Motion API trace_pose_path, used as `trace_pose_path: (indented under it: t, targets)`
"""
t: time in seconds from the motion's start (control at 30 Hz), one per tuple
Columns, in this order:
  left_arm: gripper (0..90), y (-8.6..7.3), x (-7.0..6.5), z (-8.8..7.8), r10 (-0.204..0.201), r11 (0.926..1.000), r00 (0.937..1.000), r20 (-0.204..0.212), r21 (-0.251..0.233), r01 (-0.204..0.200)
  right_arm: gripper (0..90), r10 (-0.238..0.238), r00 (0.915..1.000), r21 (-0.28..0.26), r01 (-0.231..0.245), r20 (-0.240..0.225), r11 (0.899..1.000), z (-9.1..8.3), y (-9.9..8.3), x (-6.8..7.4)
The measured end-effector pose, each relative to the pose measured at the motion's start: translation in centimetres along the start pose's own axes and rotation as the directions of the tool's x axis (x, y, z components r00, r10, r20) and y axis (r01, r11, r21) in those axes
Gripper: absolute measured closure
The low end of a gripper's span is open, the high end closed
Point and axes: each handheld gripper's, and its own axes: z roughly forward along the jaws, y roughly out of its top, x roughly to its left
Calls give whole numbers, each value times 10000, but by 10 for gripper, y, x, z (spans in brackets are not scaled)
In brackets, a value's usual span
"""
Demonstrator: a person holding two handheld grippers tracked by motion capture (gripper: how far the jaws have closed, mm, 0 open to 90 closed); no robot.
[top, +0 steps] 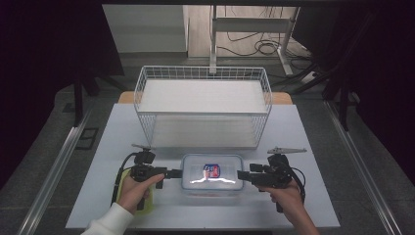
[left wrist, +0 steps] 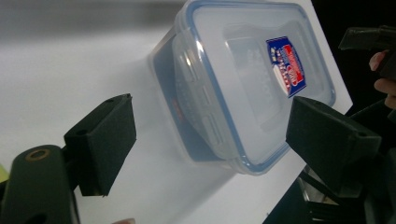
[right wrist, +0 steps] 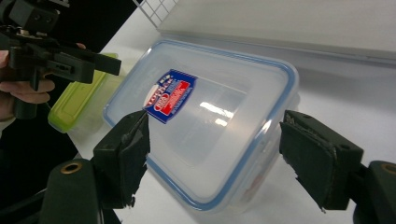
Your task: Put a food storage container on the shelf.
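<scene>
Evidently the lidded clear container (top: pixel 212 172) sits near the table's (top: pixel 303 205) front edge; the left hand-held gripper (top: pixel 177 173) and right hand-held gripper (top: pixel 242 175) flank its short ends, jaws spread, likely for a two-sided lift.

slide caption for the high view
Two open hand-held grippers flank a clear lidded container before a wire basket.
</scene>
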Motion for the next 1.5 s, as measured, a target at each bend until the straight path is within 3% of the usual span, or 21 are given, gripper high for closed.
trace_pose_path:
  t: [0.37, 0.57, 0.67, 0.77, 0.97, 1.07, 1.5]
  targets:
    - [154, -3, 8, 4, -86, 9999, 10000, 52, 102, 85, 243, 33, 10000, 71, -33, 41, 10000, 1, -1, -2]
    - [141, -2, 9, 9, -122, 9994, 9989, 462, 333, 106, 243, 47, 10000, 131, -47, 24, 9999, 6, -1, -5]
    - [134, -1, 12, 11, -274, 9987, 9976, 630, 440, 247, 240, 307, 9993, 129, -304, -226, 9995, 11, -2, -8]
    - [132, -1, 16, 13, -437, 9976, 9953, 870, 575, 388, 225, 876, 9945, 151, -869, -575, 9961, 20, -5, -16]
    - [137, -1, 18, 16, -475, 9973, 9937, 1013, 604, 415, 214, 1375, 9882, 389, -1351, -675, 9901, 30, -10, -23]
    - [145, -1, 18, 16, -461, 9975, 9929, 1101, 574, 399, 217, 1708, 9808, 393, -1678, -939, 9850, 33, -11, -27]
    - [178, 0, 19, 19, -492, 9967, 9904, 1293, 710, 402, 252, 1950, 9763, 460, -1914, -938, 9804, 35, -12, -29]
